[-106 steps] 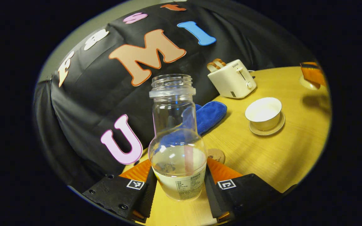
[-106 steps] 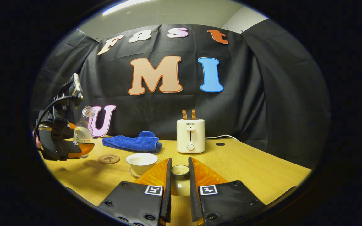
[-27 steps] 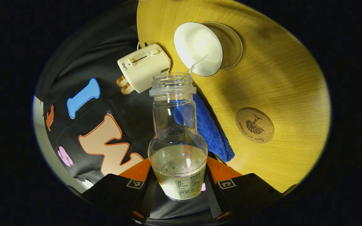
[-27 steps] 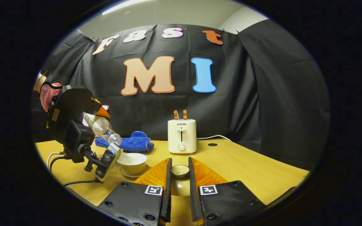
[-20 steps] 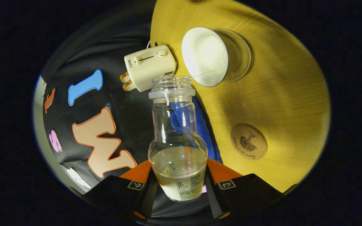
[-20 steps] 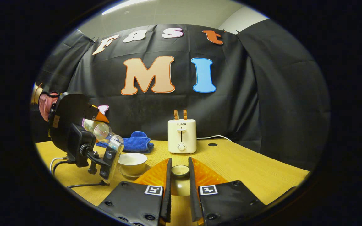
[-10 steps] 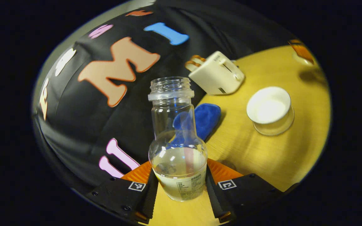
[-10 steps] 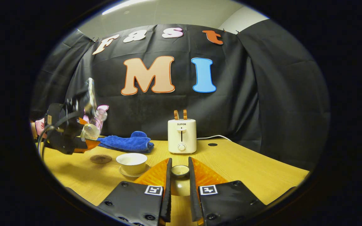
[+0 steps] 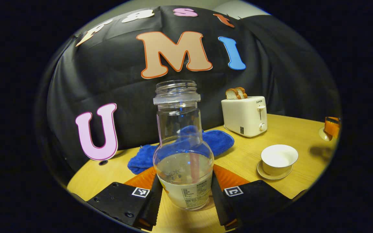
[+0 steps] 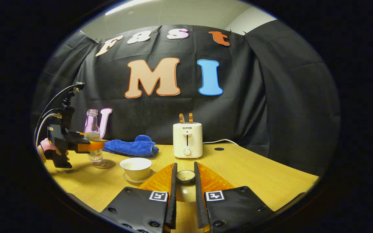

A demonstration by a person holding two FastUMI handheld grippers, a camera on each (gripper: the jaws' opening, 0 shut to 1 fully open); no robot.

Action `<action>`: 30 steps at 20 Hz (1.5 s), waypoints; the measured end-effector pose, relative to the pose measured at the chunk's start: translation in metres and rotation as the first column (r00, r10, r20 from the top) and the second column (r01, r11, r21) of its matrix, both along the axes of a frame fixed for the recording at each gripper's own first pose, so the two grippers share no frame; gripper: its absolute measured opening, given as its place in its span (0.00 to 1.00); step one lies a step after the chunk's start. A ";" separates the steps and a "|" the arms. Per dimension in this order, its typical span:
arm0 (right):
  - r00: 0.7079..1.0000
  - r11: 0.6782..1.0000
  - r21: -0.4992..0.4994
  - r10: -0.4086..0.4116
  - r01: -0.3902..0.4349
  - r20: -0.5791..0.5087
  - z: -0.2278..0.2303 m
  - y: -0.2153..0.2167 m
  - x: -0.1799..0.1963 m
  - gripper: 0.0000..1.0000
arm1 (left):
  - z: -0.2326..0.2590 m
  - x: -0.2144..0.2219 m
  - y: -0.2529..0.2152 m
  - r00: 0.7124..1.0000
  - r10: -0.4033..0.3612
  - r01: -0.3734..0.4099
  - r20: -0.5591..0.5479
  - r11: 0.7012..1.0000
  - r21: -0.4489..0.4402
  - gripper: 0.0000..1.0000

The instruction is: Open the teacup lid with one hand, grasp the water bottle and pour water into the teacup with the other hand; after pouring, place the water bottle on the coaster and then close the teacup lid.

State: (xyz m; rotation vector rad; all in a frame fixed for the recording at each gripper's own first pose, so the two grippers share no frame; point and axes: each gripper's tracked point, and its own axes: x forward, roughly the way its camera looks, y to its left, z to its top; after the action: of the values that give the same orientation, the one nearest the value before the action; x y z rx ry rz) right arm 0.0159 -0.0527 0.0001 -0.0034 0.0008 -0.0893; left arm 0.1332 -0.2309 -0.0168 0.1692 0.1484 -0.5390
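Note:
My left gripper (image 9: 185,181) is shut on the clear water bottle (image 9: 183,152), which stands upright with a little water in its base. In the right gripper view that bottle (image 10: 93,139) is low over the cork coaster (image 10: 104,164), held by the left gripper (image 10: 87,146); I cannot tell whether it touches. The open white teacup (image 9: 279,159) sits on its saucer to the right, also the teacup (image 10: 136,167). My right gripper (image 10: 185,171) is shut on the small teacup lid (image 10: 185,176), held above the table.
A cream toaster (image 10: 187,139) with bread slices stands at the back, and a blue cloth (image 10: 129,147) lies beside it by the wall. The wooden table (image 10: 254,174) stretches to the right. A person's hand (image 10: 45,147) holds the left gripper.
The bottle has swung from tilted over the teacup back to upright and come down to the left onto the coaster's spot. The right gripper has kept still with the lid.

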 end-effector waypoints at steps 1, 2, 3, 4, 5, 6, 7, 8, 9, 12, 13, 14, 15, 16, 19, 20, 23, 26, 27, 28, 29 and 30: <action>1.000 1.000 0.000 0.000 0.000 0.000 0.001 0.000 0.000 0.28 | -0.001 0.002 0.000 1.000 0.004 -0.005 -0.017 0.999 -0.041 0.68; 1.000 1.000 0.000 0.000 0.000 0.000 0.000 0.000 0.001 0.28 | -0.002 0.002 -0.002 0.999 0.000 -0.004 -0.039 0.996 -0.088 0.68; 1.000 1.000 0.000 0.000 0.000 0.000 0.000 0.000 0.000 0.28 | -0.003 0.001 -0.003 0.998 -0.002 -0.005 -0.064 0.993 -0.118 0.67; 1.000 1.000 0.000 0.000 0.000 -0.002 0.000 0.000 0.001 0.28 | -0.001 0.002 -0.002 0.997 -0.003 -0.008 -0.078 0.990 -0.142 0.67; 1.000 1.000 0.000 0.000 0.000 -0.001 0.000 0.000 0.001 0.28 | 0.002 0.004 -0.001 0.997 -0.005 -0.008 -0.079 0.987 -0.158 0.68; 1.000 1.000 0.000 0.000 0.000 -0.001 0.000 0.000 0.001 0.28 | 0.008 0.006 -0.001 0.998 -0.006 -0.006 -0.069 0.984 -0.177 0.68; 1.000 1.000 0.000 0.000 0.000 -0.001 0.000 0.000 0.001 0.28 | 0.010 0.006 -0.002 0.998 -0.012 -0.001 -0.066 0.981 -0.192 0.68; 1.000 1.000 0.000 0.000 0.000 0.000 0.000 0.000 0.001 0.28 | 0.010 0.006 -0.003 0.998 -0.017 0.003 -0.068 0.980 -0.197 0.68; 1.000 1.000 0.000 0.000 0.000 0.000 0.000 0.000 0.001 0.28 | 0.007 0.007 -0.005 0.997 -0.021 0.007 -0.070 0.981 -0.194 0.68; 1.000 1.000 0.000 0.000 0.000 -0.001 0.000 0.000 0.000 0.28 | -0.001 0.010 -0.006 0.996 -0.019 0.003 -0.089 0.984 -0.175 0.69; 1.000 1.000 0.000 0.000 0.000 -0.001 0.000 0.000 0.000 0.28 | -0.003 0.010 -0.006 0.996 -0.017 0.000 -0.093 0.985 -0.171 0.69; 1.000 1.000 0.000 0.000 0.000 -0.001 0.000 0.000 0.001 0.28 | -0.003 0.010 -0.007 0.995 -0.018 0.002 -0.095 0.986 -0.167 0.69; 1.000 1.000 0.000 0.000 0.000 -0.001 0.000 0.000 0.001 0.28 | -0.005 0.011 -0.006 0.995 -0.017 0.001 -0.095 0.986 -0.164 0.69; 1.000 1.000 0.000 0.000 0.000 -0.001 0.000 0.000 0.001 0.28 | -0.004 0.012 -0.006 0.995 -0.018 0.002 -0.097 0.987 -0.162 0.69; 1.000 1.000 0.000 0.000 0.000 0.000 0.000 0.000 0.000 0.28 | -0.009 0.012 -0.006 0.994 -0.016 0.000 -0.104 0.988 -0.155 0.70; 1.000 1.000 0.000 0.000 0.000 0.000 -0.001 0.000 0.000 0.28 | -0.011 0.012 -0.006 0.994 -0.016 -0.001 -0.111 0.989 -0.150 0.71; 1.000 1.000 0.000 0.000 0.000 0.000 0.000 0.000 0.001 0.28 | -0.011 0.010 -0.010 0.993 -0.025 0.008 -0.113 0.989 -0.151 0.72; 1.000 1.000 0.000 0.000 0.000 0.001 0.000 0.000 0.000 0.28 | -0.013 0.009 -0.010 0.993 -0.026 0.011 -0.115 0.991 -0.135 0.74; 1.000 1.000 0.000 0.000 0.000 0.001 0.000 0.000 0.000 0.28 | -0.012 0.010 -0.010 0.994 -0.025 0.011 -0.106 0.991 -0.130 0.75; 1.000 1.000 0.000 0.000 0.000 0.000 0.000 0.000 0.000 0.28 | -0.012 0.009 -0.011 0.995 -0.027 0.015 -0.096 0.992 -0.124 0.75; 1.000 1.000 0.000 0.000 0.000 0.001 0.000 0.000 0.000 0.28 | -0.011 0.007 -0.011 0.996 -0.031 0.020 -0.088 0.993 -0.118 0.75; 1.000 1.000 0.000 -0.001 0.001 0.000 0.000 0.000 0.000 0.28 | -0.011 0.008 -0.011 0.996 -0.031 0.022 -0.083 0.993 -0.113 0.75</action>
State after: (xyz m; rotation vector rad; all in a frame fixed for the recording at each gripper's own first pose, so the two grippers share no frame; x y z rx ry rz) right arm 0.0159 -0.0526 0.0001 -0.0037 0.0006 -0.0900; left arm 0.1410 -0.2423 -0.0274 0.0391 0.1978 -0.5796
